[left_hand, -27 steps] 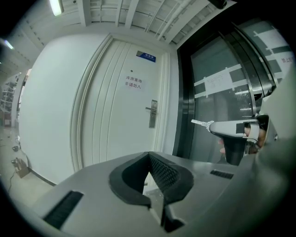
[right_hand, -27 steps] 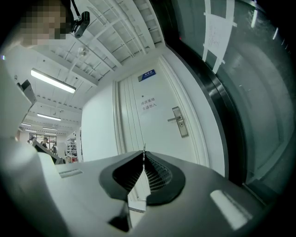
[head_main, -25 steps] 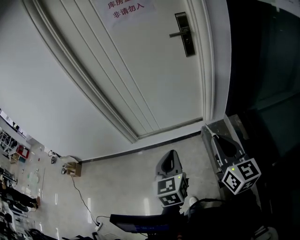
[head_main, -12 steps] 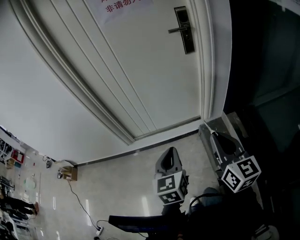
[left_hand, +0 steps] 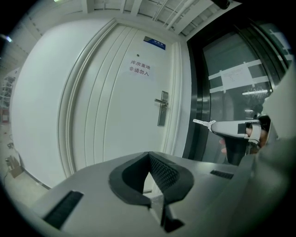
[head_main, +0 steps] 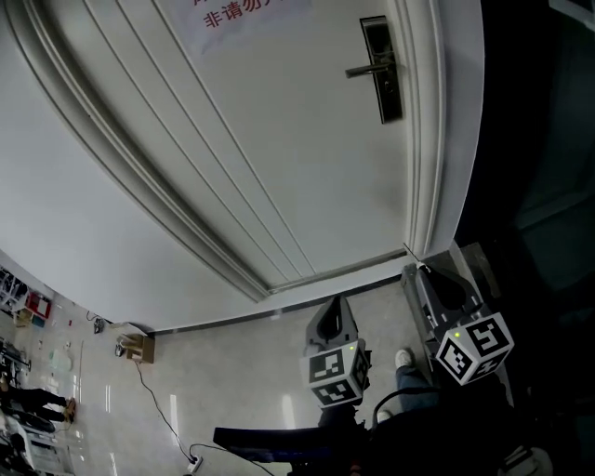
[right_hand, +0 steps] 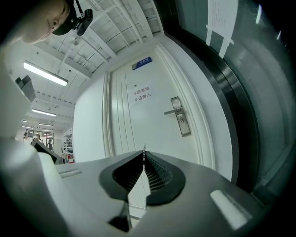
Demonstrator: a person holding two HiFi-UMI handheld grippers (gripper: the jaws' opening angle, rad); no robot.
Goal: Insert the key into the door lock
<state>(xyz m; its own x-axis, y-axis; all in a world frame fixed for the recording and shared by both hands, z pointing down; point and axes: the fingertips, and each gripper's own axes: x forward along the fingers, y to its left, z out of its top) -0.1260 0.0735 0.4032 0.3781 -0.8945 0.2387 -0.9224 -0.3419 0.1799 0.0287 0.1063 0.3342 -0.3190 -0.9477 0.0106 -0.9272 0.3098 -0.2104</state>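
Head view, shift: the dark metal lock plate with its lever handle (head_main: 383, 70) sits further right and a touch larger than a second ago. I have edged toward the white panelled door (head_main: 279, 139), so the approach is under way and insertion has not begun.
Head view, grippers: my left gripper (head_main: 337, 309) and right gripper (head_main: 424, 272) hang low, well apart from the lock.
Head view, surroundings: a red-lettered paper notice (head_main: 244, 13) on the door, a dark glass panel (head_main: 539, 139) right of the frame, and a small cardboard box (head_main: 140, 347) by the wall on the pale tiled floor (head_main: 242, 372).
Left gripper view, jaws: pressed together, with nothing between them.
Left gripper view, key: the small silver key (left_hand: 201, 122) juts from my right gripper's tip, pointing toward the door but far short of it.
Right gripper view, jaws: clamped on the key, which shows only as a thin edge between the pads.
Right gripper view, path: nothing stands between key and lock. The keyhole seems to sit just under the lever, so I judge the lever is the one thing to steer clear of.
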